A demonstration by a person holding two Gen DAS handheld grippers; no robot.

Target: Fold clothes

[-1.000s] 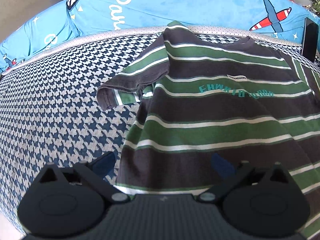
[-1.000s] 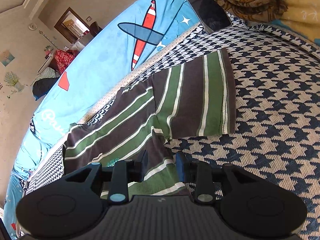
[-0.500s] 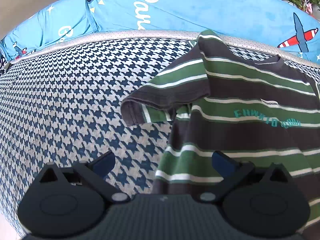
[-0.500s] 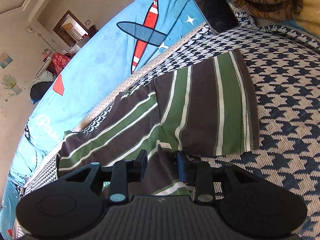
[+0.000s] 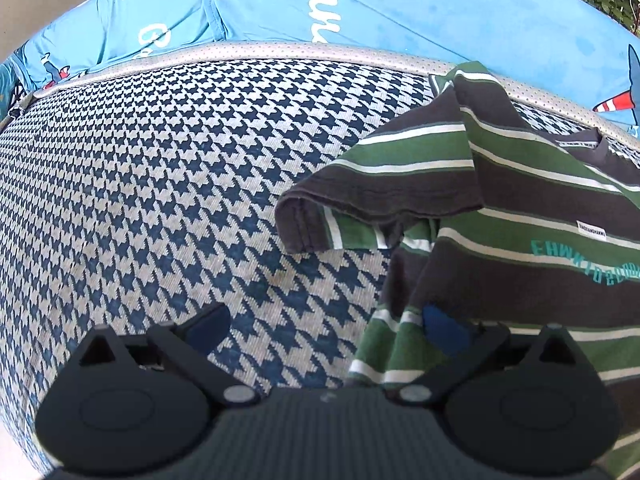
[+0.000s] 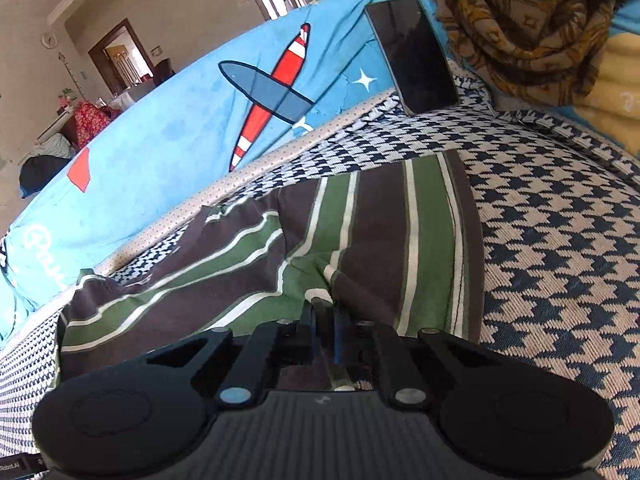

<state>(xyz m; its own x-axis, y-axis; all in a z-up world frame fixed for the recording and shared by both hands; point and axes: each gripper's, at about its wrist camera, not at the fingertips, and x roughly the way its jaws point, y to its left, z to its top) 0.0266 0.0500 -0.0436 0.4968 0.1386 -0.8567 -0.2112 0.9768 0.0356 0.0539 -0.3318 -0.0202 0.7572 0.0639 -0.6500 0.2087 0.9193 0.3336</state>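
The left gripper [image 5: 324,326] hangs with its jaws spread wide and released: the left blue pad sits over bare houndstooth cover [image 5: 160,184], a coarse woven blue-and-cream weave, while the right pad lies over the rumpled side edge of the striped T-shirt [image 5: 520,208], so that edge falls between the jaws, ungripped. The shirt is soft, faded knit in charcoal and green bands split by thin white lines, with teal lettering across the chest; its short sleeve [image 5: 360,200] is folded over itself ahead of the jaws, its hem a rounded roll. Beyond, a smooth blue blanket [image 5: 400,8] with printed script rises behind a pale dotted border. The right gripper [image 6: 326,312] has its jaws clenched tight on a pinched ridge of the shirt [image 6: 400,240] near the armpit, the fabric puckering around them. Ahead and right of these jaws the other sleeve lies flat; farther off a glossy dark phone [image 6: 412,52] leans against the blanket beside a crumpled brown patterned scarf [image 6: 520,20].
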